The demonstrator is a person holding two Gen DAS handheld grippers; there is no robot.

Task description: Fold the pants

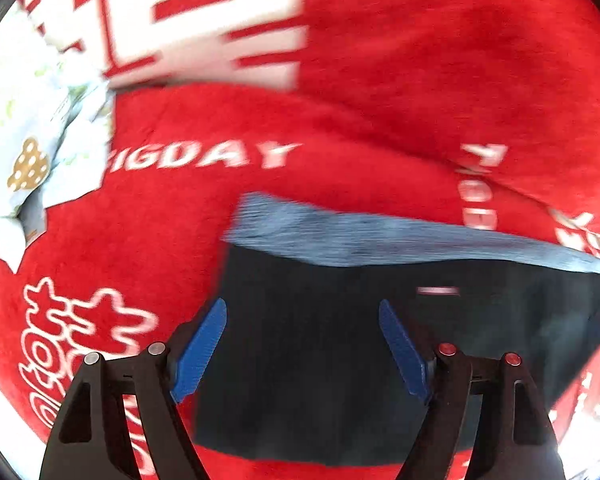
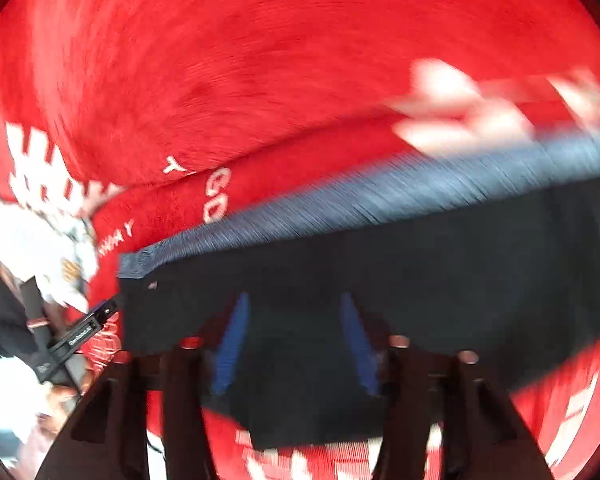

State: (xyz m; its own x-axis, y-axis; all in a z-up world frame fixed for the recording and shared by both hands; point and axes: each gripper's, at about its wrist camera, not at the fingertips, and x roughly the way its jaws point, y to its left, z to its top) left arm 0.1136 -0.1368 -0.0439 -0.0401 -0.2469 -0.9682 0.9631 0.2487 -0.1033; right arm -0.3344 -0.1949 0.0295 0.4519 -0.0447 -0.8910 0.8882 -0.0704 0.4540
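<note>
Dark navy pants [image 1: 360,352] lie folded on a red blanket [image 1: 380,100], with a lighter blue ribbed waistband [image 1: 380,236] along the far edge. My left gripper [image 1: 302,308] is open above the pants, its blue fingers [image 1: 204,344] spread wide and holding nothing. In the right wrist view the same pants [image 2: 420,292] and waistband [image 2: 380,196] show, blurred by motion. My right gripper [image 2: 294,300] is open over the dark cloth, with nothing between its blue fingers [image 2: 232,344].
The red blanket [image 2: 260,60] bears white lettering [image 1: 204,156]. A pale floral cloth [image 1: 32,152] lies at the left. The other gripper's black body [image 2: 80,332] shows at the left of the right wrist view.
</note>
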